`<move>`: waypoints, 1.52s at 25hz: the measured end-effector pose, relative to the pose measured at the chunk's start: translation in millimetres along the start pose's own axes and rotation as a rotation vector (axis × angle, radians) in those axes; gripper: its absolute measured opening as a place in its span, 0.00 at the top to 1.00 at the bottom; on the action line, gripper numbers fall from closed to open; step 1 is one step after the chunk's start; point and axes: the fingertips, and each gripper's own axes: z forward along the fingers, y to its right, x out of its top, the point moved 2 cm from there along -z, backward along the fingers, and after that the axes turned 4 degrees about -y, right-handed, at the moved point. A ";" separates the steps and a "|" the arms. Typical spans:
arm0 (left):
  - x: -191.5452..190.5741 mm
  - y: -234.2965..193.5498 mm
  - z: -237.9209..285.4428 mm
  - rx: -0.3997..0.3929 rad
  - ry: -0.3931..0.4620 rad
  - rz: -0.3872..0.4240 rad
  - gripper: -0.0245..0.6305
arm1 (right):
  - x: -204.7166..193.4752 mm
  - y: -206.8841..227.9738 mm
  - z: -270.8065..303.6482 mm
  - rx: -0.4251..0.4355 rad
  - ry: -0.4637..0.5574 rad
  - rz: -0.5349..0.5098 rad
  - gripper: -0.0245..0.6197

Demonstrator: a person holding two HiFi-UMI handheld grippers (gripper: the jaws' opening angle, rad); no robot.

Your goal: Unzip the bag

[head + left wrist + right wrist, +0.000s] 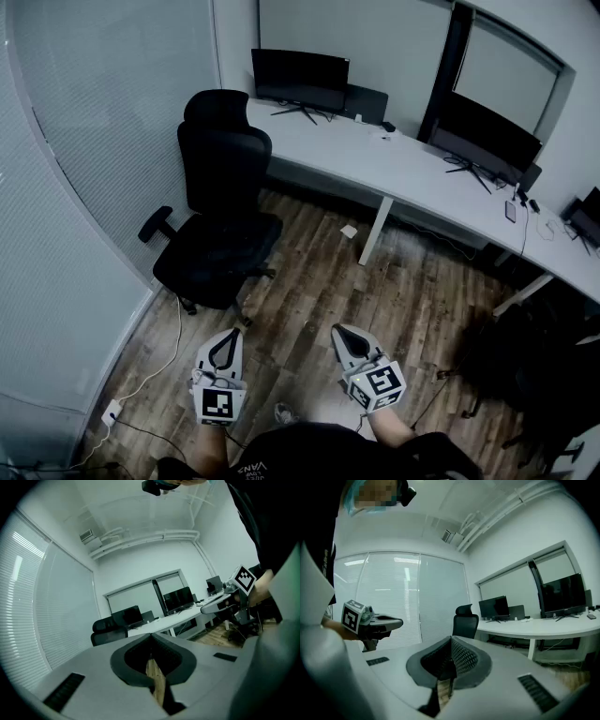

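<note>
I see no bag for certain. A dark bulky shape (pixel 530 370) lies on the floor at the right, too dim to identify. My left gripper (pixel 225 339) and right gripper (pixel 349 334) are held side by side close to the body, above the wooden floor, both pointing forward. Both are shut with nothing between the jaws. In the left gripper view the left gripper (pixel 151 638) has its jaws together, and the right gripper (pixel 219 603) shows off to the right. In the right gripper view the right gripper (pixel 451 640) is likewise shut, with the left gripper (pixel 386 620) at its left.
A black office chair (pixel 220 197) stands ahead on the left. A long white desk (pixel 412 173) with monitors (pixel 300 80) runs along the far wall. A power strip (pixel 111 412) and its cable lie by the blind-covered glass wall (pixel 84 187).
</note>
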 end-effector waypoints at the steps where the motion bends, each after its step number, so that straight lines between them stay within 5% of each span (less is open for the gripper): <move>1: 2.7 4.3 -2.6 0.005 0.007 0.004 0.93 | -0.7 0.3 -3.9 0.001 0.001 0.002 0.90; 10: 5.8 43.3 -31.3 -0.028 0.039 -0.026 0.90 | -4.7 -22.3 -29.4 0.095 0.061 0.016 0.89; 13: -8.8 39.8 -26.7 -0.042 0.025 -0.062 0.68 | -11.7 -28.3 -18.4 0.109 0.041 0.032 0.89; 17: -38.1 24.9 -16.5 -0.083 -0.010 -0.073 0.67 | -16.7 -40.7 3.4 0.131 0.044 0.030 0.89; 31: -126.1 -109.2 66.6 -0.272 -0.063 -0.056 0.62 | -31.4 -60.4 168.4 -0.045 -0.027 0.106 0.88; 35: -147.6 -135.3 90.6 -0.325 -0.070 -0.045 0.61 | -38.7 -57.6 208.2 -0.102 -0.049 0.127 0.75; 38: -166.8 -151.1 104.8 -0.349 -0.083 -0.035 0.61 | -48.0 -53.3 234.8 -0.126 -0.071 0.151 0.74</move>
